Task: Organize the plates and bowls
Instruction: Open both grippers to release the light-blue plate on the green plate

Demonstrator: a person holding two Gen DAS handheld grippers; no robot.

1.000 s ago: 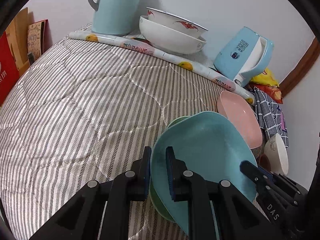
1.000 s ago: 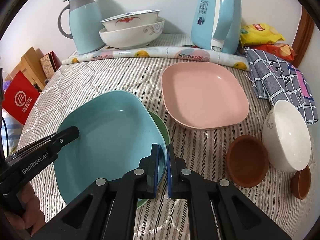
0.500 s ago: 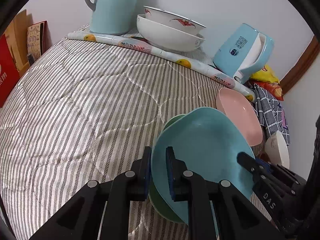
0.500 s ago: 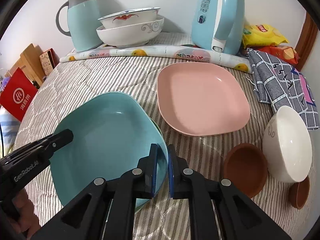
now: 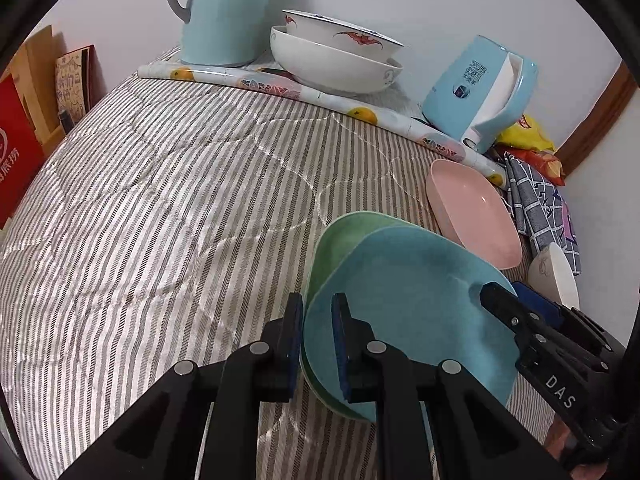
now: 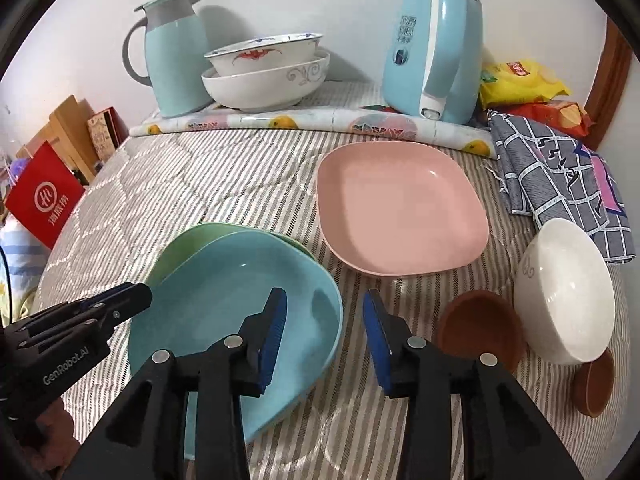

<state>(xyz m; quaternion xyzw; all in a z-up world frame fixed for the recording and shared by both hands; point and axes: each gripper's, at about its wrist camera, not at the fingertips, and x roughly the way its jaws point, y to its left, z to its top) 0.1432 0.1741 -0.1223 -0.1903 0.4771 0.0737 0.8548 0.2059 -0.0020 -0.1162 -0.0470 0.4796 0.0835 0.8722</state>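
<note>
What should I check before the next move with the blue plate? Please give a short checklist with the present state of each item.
1. Left gripper shut on the blue plate rim: ok.
2. Right gripper let go, jaws just opened, pads off the rim: ok.
3. Blue plate over the green plate: ok.
4. Blue plate fully settled in it: cannot tell.
5. Pink plate lies apart, unobstructed: ok.
6. White bowl beside the brown bowl: ok.

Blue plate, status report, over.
Left gripper shut on blue plate rim. Right gripper jaws just opened, off the rim. Plate on green plate. Nothing blocking.
</note>
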